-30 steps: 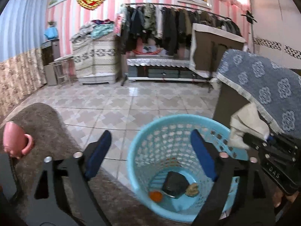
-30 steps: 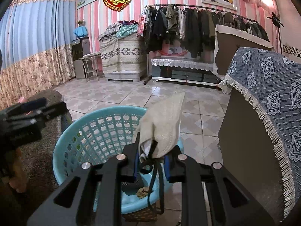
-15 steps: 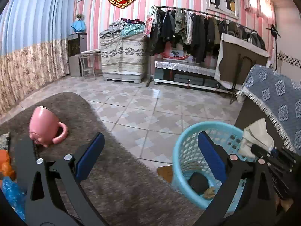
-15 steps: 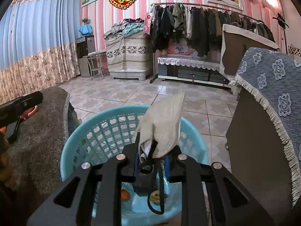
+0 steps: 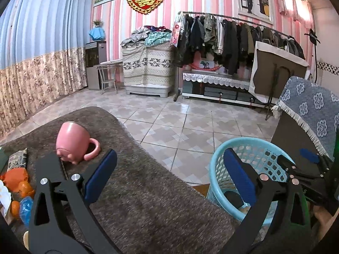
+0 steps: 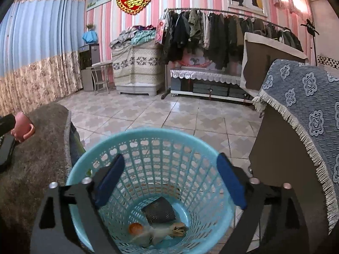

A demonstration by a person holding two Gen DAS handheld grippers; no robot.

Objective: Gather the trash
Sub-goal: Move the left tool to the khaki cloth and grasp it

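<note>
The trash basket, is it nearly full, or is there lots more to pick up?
Not full. The blue basket holds a dark item, an orange scrap and the pale mask. The right gripper hangs over it; its jaws have just opened, with nothing between them. The left gripper is open and empty too. Orange scraps and a blue wrapper wait on the table's grey cover.

The basket stands on the floor between the tabletop on its left and a cloth-draped cabinet on its right. In the basket lie a dark pouch, a round fruit and a crumpled mask. A mug lies on the tabletop's far left part.
</note>
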